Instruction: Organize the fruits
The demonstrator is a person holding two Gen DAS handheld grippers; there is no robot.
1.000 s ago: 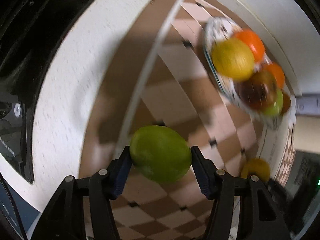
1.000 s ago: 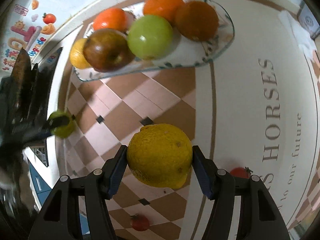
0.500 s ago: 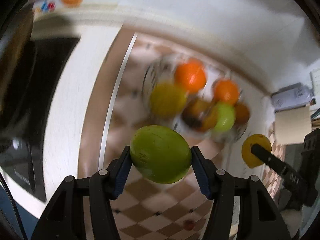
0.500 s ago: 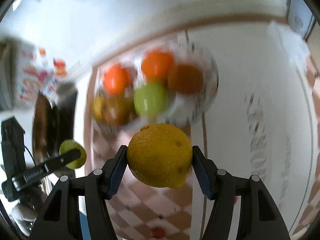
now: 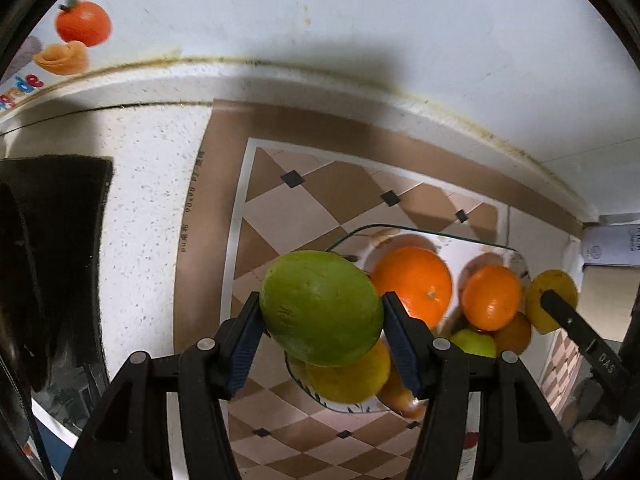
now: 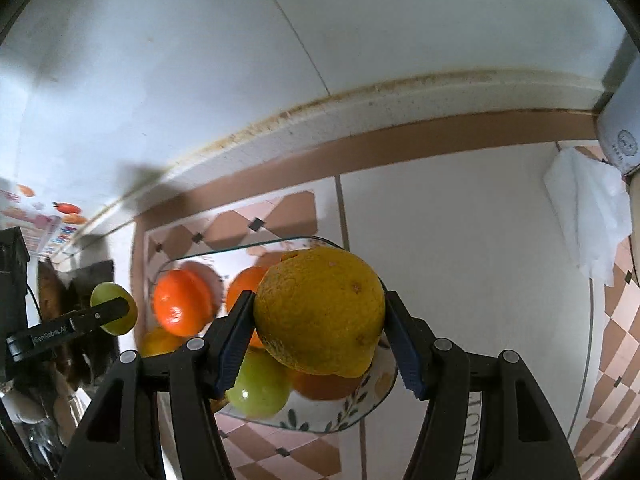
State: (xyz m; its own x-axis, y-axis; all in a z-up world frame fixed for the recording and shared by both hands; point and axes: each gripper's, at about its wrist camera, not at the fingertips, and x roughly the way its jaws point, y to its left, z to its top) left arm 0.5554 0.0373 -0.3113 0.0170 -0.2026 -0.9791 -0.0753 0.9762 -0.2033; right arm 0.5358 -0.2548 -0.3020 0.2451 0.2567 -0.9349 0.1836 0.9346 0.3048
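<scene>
Left wrist view: the left claw (image 5: 321,320) is clenched across the middle of a green fruit (image 5: 320,307), held just ahead of and above the glass fruit plate (image 5: 424,233) (smooth skin, probably slippery).

Right wrist view: the right claw (image 6: 320,322) grasps a yellow citrus (image 6: 320,310) over the same plate; firm, pebbled, likely grippier.

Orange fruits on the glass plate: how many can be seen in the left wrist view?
3. A large orange at the back left of the glass plate, a smaller orange to its right, and a darker one partly hidden below that. More may be hidden.
</scene>
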